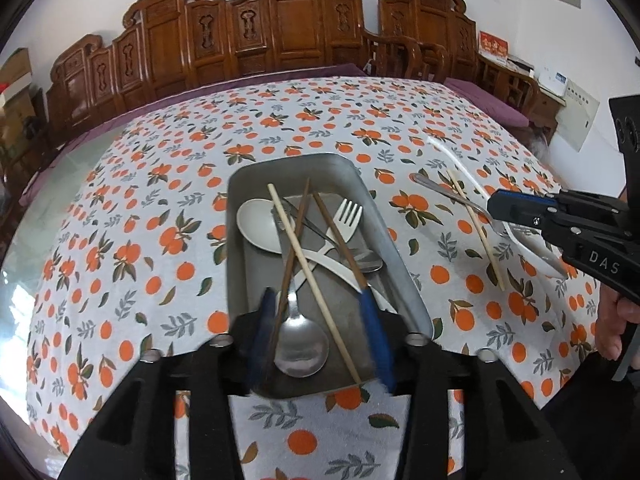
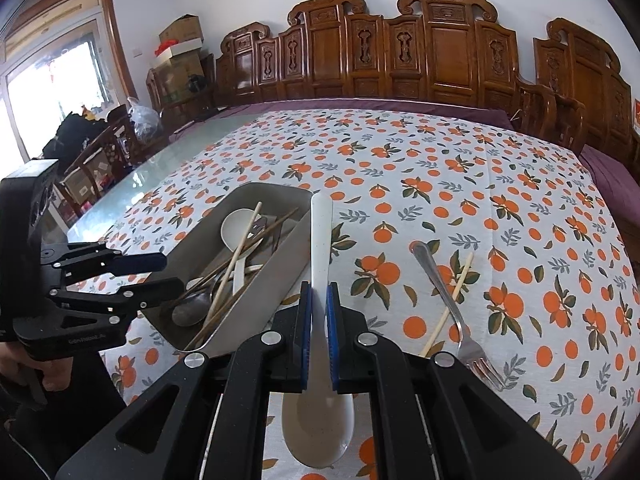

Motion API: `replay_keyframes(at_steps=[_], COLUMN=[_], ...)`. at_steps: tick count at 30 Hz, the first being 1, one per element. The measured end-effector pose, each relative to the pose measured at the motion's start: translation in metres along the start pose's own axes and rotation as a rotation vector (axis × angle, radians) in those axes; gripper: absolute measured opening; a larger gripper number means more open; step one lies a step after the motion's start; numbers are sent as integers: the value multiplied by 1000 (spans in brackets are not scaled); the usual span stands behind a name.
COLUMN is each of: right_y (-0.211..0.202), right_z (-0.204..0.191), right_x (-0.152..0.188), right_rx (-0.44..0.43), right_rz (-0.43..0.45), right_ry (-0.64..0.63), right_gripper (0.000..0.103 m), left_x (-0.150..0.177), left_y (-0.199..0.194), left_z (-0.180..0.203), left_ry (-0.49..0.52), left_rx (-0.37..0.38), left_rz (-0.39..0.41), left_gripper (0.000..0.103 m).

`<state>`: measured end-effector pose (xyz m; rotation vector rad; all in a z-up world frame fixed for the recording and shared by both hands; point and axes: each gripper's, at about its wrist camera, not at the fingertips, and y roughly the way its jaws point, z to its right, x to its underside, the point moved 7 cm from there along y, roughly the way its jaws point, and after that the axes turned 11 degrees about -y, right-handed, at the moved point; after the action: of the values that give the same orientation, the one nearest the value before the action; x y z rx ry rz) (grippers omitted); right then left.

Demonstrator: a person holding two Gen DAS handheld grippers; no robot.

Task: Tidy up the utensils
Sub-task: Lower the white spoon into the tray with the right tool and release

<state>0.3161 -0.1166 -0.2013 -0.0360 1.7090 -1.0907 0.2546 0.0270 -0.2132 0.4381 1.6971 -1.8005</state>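
We are gripping the white spoon by its handle in the right gripper, its long axis pointing away from us, with the metal tray lying just to its left. The left gripper is hovering half-open and empty over that tray's near end, so the right hand is nearer the fork and chopstick on the surface.

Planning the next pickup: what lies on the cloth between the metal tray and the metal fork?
Only bare tablecloth between the metal tray and metal fork; the right wrist view shows it.

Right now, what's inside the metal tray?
In the metal tray lie a steel spoon, a white spoon, a white fork, and dark and pale chopsticks, all crossed. Whatever sits underneath that pile is hidden.
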Motion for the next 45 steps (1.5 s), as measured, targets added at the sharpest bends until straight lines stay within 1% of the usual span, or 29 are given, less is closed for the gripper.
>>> replay_keyframes(at_steps=[4, 5, 6, 7, 8, 11, 14, 21, 27, 37, 40, 45], right_y=[0, -1, -1, -2, -2, -1, 1, 17, 48, 102, 113, 120], right_z=[-8, -11, -13, -16, -20, -29, -39, -63, -76, -83, -86, -95], right_x=[-2, -3, -4, -5, -7, -13, -20, -40, -54, -53, -51, -51], right_rx=[-8, -12, -15, -19, -25, -32, -38, -86, -114, -109, -118, -131], right_rz=[2, 4, 5, 6, 5, 0, 1, 8, -17, -92, -108, -121], right_ry=[-7, -10, -13, -14, -20, -34, -36, -2, 50, 150, 175, 178], right_gripper=[9, 9, 9, 9, 8, 9, 9, 9, 9, 9, 9, 9], left_x=[0, 0, 0, -1, -2, -2, -3, -10, -15, -17, -17, -16], left_y=[-11, -15, -18, -22, -26, -31, -38, -57, -67, -76, -77, -77], left_z=[-10, -14, -16, -19, -23, -29, -38, -55, -73, -98, -102, -104], left_ry=[-23, -32, -36, -42, -45, -47, -64, -87, -107, -123, -125, -128], left_rx=[0, 0, -1, -3, -3, -7, -10, -7, -18, -33, -36, -38], left_rz=[15, 18, 22, 35, 50, 53, 62, 96, 112, 122, 123, 121], left_gripper=[51, 54, 71, 79, 83, 87, 88, 88, 88, 88, 88, 88])
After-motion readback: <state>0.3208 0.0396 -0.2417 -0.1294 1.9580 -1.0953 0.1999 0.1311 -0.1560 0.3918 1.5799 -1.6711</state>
